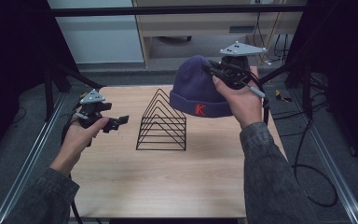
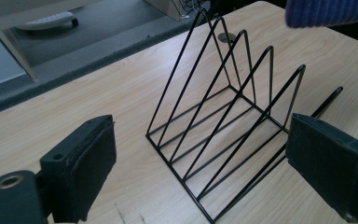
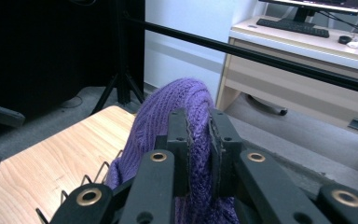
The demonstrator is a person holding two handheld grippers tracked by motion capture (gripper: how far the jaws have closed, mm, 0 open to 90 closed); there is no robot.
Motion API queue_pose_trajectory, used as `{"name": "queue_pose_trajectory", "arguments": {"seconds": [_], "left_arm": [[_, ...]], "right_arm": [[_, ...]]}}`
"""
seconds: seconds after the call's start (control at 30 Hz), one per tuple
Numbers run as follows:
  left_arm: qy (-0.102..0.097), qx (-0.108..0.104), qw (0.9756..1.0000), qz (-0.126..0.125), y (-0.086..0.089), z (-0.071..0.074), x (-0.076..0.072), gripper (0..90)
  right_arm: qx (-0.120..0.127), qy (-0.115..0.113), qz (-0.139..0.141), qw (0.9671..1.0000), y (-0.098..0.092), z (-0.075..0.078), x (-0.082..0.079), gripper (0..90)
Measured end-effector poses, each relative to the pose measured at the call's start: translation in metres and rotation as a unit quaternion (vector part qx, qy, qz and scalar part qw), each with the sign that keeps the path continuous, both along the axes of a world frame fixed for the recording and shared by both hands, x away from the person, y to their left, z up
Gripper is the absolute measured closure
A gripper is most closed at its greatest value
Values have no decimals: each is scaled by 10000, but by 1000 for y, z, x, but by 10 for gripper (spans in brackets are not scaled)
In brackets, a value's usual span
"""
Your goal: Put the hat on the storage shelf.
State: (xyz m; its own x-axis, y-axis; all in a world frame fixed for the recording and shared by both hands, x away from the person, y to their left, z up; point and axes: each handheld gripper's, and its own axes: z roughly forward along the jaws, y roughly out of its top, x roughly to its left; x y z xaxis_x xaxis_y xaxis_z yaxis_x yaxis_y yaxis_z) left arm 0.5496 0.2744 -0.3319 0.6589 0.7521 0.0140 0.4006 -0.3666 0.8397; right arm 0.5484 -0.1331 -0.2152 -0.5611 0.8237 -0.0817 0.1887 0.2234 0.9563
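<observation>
Purple knit beanie sits pinched between our right gripper jaws, up beyond the wire rack, so we lower it gently onto the peaks ahead while the left gripper, jaws apart and empty, steadies the frame.

Black jaws, grey plates, denim sleeves.
</observation>
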Motion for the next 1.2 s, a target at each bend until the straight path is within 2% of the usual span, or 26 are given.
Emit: {"name": "queue_pose_trajectory", "arguments": {"seconds": [0.07,0.17,0.27,0.43,0.5,0.63,0.7,0.97,1.2], "left_arm": [[-40,38,10000,-1,-1,4,4,81],[-87,-152,9998,43,-2,10,6,92],[-128,-241,9996,39,-4,17,6,98],[-241,-476,9985,-72,-12,25,2,107],[-278,-460,9985,-122,-15,27,1,108],[-296,-569,9978,-194,-19,28,-2,109],[-295,-528,9979,-251,-19,28,-2,108],[-307,-613,9966,-460,-25,28,-1,108],[-298,-597,9961,-586,-35,29,5,104]], "right_arm": [[17,17,29,10000,5,-2,5,807],[37,46,45,10000,12,-3,10,807],[75,34,69,9999,19,0,12,807],[182,-98,199,9996,32,10,10,807],[207,-112,271,9994,38,13,8,807],[193,-130,414,9989,50,14,6,806],[121,-83,470,9988,56,14,6,806],[-81,49,647,9979,72,14,7,806],[-3,47,832,9965,78,17,9,806]]}}
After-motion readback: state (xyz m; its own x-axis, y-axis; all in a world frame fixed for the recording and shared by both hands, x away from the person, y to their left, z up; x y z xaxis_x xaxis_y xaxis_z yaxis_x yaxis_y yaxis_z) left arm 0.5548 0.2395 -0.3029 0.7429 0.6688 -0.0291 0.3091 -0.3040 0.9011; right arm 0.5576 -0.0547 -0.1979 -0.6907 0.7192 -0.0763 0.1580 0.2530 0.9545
